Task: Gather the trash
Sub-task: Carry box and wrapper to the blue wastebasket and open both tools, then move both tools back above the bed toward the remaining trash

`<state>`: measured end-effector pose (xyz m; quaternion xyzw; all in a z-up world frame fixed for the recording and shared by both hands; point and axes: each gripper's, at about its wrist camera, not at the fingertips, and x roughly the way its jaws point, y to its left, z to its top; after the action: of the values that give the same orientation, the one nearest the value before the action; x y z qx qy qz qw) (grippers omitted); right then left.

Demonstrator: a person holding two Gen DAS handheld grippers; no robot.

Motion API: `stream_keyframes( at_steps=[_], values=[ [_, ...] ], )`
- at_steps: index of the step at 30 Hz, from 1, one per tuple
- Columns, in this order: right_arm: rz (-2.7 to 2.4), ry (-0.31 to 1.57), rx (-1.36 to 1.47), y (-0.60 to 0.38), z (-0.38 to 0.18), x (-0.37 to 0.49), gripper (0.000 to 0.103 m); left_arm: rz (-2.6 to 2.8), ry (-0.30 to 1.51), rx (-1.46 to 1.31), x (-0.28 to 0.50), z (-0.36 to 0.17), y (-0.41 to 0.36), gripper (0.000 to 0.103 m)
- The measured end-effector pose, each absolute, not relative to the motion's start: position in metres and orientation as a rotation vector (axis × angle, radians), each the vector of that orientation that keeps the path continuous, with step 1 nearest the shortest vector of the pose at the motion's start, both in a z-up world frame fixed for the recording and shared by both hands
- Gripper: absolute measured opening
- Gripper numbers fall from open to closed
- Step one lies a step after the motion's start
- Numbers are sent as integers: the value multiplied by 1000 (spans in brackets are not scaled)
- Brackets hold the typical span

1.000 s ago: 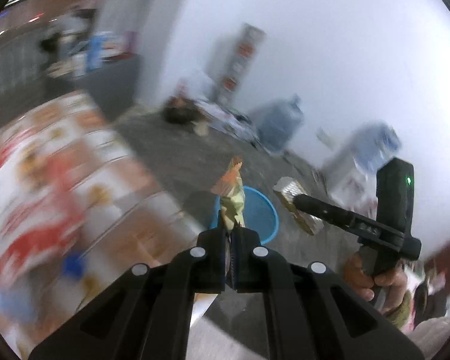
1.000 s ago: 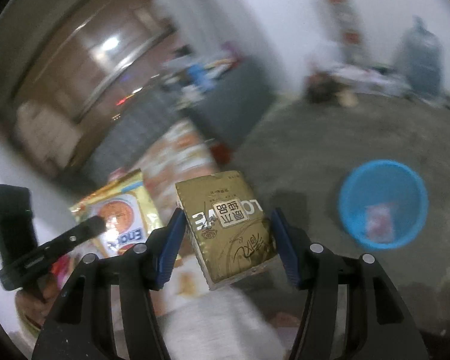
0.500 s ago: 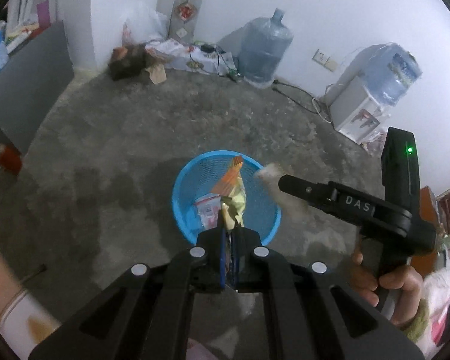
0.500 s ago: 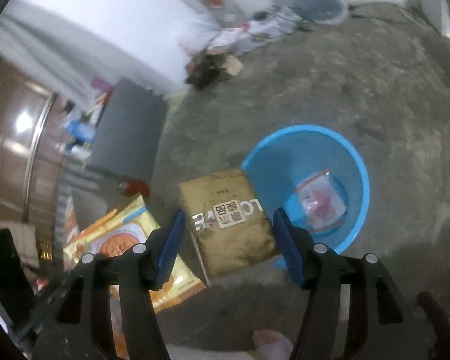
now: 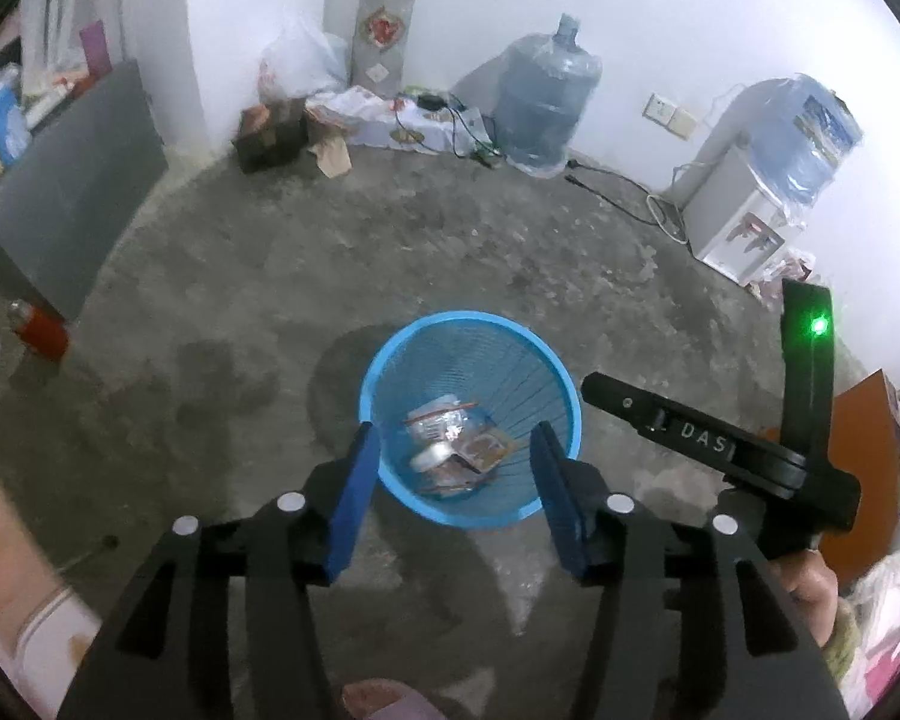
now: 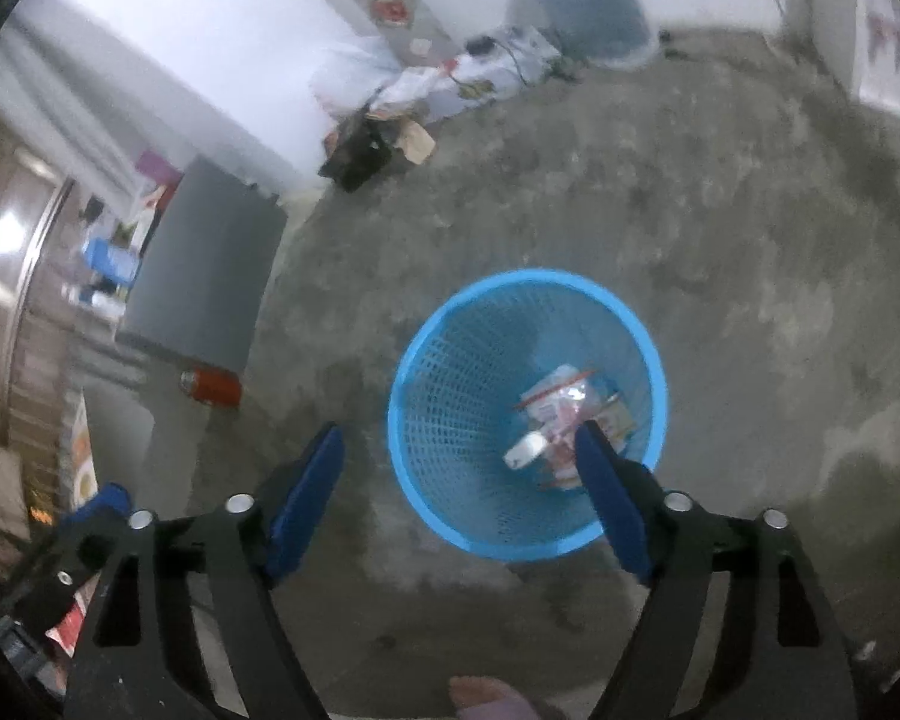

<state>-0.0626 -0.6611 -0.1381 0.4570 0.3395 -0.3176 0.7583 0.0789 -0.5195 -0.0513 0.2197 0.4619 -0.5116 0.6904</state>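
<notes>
Both tongs hang over the blue basket at lower centre of each view, jaws just opened. The left tongs stand about half open, the right tongs wider, nothing between either pair. The wrappers lie in the basket's bottom. Risk: the right tongs' right finger sits low inside the rim; a careless withdrawal could tip the light basket.

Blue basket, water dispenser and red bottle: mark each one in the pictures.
blue basket [image 5: 561, 384], left wrist view, on the right part of its rim.
water dispenser [image 5: 732, 222], left wrist view, on its white front.
red bottle [image 6: 213, 385], right wrist view, on the middle of its body, lying on the floor.
</notes>
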Motion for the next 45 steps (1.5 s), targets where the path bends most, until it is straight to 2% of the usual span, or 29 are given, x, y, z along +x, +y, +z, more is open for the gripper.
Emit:
stream_keyframes(
  at_steps=[2, 3, 6, 11, 16, 23, 27, 34, 45],
  values=[
    [-701, 738, 909, -647, -114, -60, 84, -1160, 1008, 470, 71, -28, -497, 52],
    [-709, 739, 870, -641, -105, -58, 89, -1168, 994, 458, 67, -19, -486, 55],
    [-733, 740, 727, -615, -69, -52, 95, -1176, 934, 420, 56, 16, -444, 64],
    [-813, 769, 489, -561, -22, -34, 95, -1130, 811, 335, 45, 64, -349, 73],
    [-686, 723, 259, -498, 11, -14, 95, -1036, 729, 232, 46, 82, -246, 80],
    [-360, 574, 191, -421, 49, 4, 95, -787, 651, 150, 51, 73, -104, 84],
    [-176, 576, 163, -371, 51, 19, 95, -597, 647, 81, 54, 55, -33, 88],
    [36, 686, 106, -278, 38, 57, 95, -373, 720, -61, 70, 21, 58, 88],
    [296, 813, 52, -165, 23, 84, 95, -168, 748, -181, 76, -1, 139, 88]
  ],
)
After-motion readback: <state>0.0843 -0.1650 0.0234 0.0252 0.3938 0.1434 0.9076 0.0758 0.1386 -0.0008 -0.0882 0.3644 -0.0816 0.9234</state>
